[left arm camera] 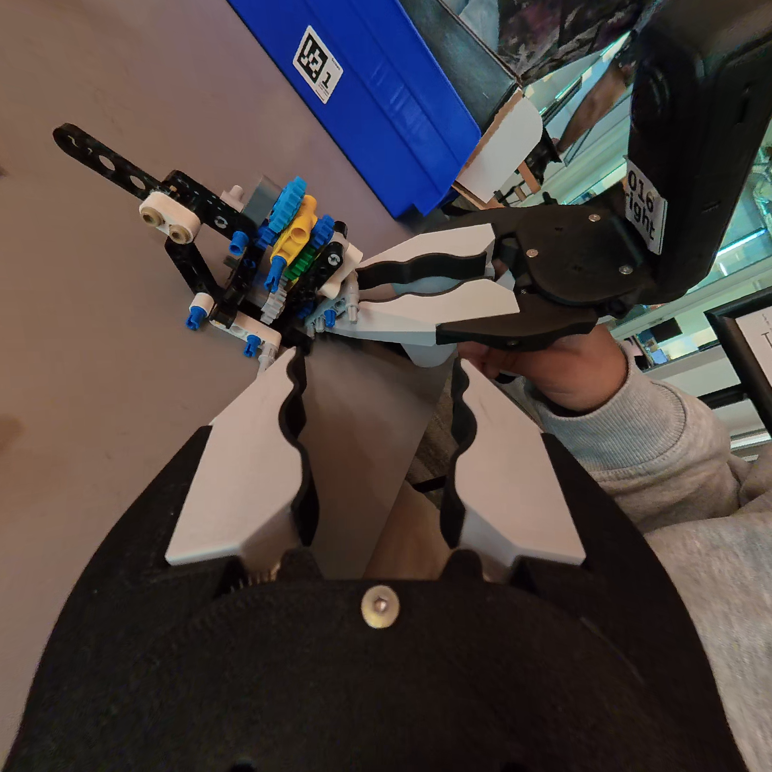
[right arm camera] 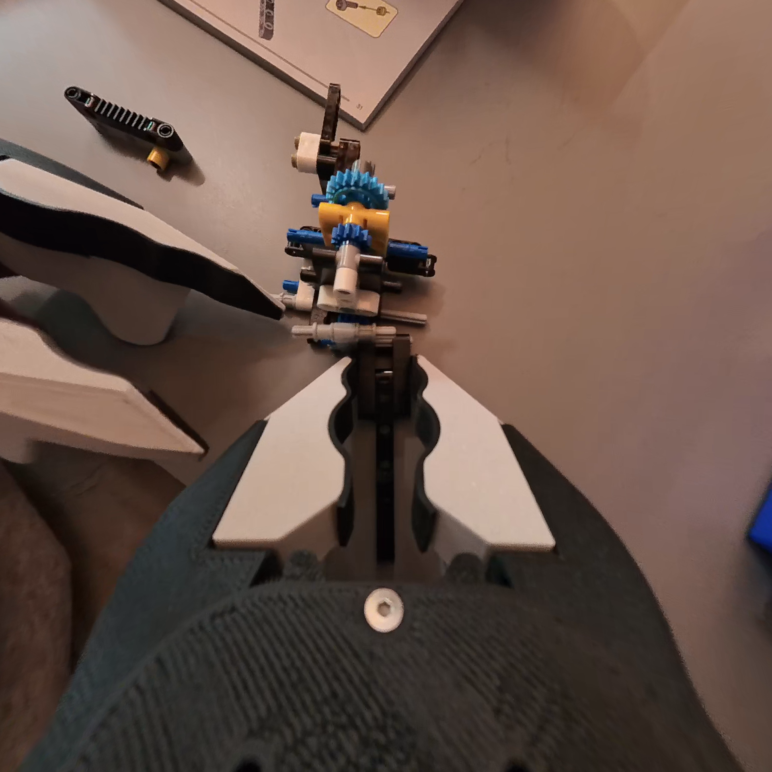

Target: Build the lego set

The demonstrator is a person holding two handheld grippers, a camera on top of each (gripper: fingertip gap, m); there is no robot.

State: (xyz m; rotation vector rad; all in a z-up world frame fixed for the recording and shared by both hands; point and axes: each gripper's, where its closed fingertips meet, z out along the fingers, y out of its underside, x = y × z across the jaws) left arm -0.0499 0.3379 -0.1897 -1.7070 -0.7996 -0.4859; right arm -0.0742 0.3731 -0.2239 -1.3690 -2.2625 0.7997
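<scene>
So the landmark here is the half-built lego model (left arm camera: pixel 267 259), sitting on the grey table (left arm camera: pixel 83 417) just in front of the blue bin (left arm camera: pixel 376 108). The instruction booklet (right arm camera: pixel 317 46) lies beyond the model's far end, and a loose black grille piece (right arm camera: pixel 125 121) sits off to the left of it, well apart.

The model's long axis runs pretty much straight away from the right gripper (right arm camera: pixel 382 376), gears stacked along it: light blue gear (right arm camera: pixel 357 190) at the far end, yellow connector (right arm camera: pixel 354 221) below it. That gripper is clamped narrow on the black beam (right arm camera: pixel 383 388) at the model's near end, so it's the one actually holding the thing.

The left gripper (left arm camera: pixel 376 367) is spread wide with nothing in it. One fingertip is right at the model's bottom corner, maybe touching, can't tell for sure.

My guess: right holds the model steady, left is the free one, and it comes at the model from the side, across that long axis.
</scene>
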